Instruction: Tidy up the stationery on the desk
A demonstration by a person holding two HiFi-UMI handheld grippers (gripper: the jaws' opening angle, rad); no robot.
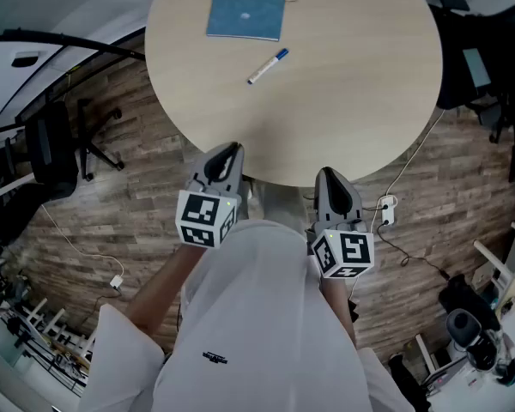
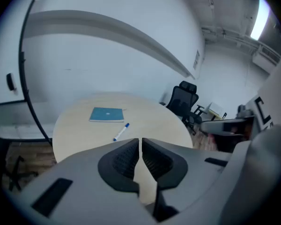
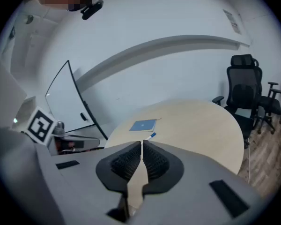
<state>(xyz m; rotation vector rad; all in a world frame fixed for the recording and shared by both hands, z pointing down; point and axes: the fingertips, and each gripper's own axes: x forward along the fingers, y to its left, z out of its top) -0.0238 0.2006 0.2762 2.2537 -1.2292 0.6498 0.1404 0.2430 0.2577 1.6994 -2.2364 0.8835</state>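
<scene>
A blue notebook lies flat on the far part of the round wooden table. A white marker with a blue cap lies just in front of it, slanted. Both also show in the left gripper view, notebook and marker, and in the right gripper view, notebook and marker. My left gripper and right gripper hover at the table's near edge, both shut and empty, well short of the stationery.
A black office chair stands beyond the table to the right. Another black chair is on the floor at left. Cables and a white power plug trail over the wood floor. A glass partition stands behind the table.
</scene>
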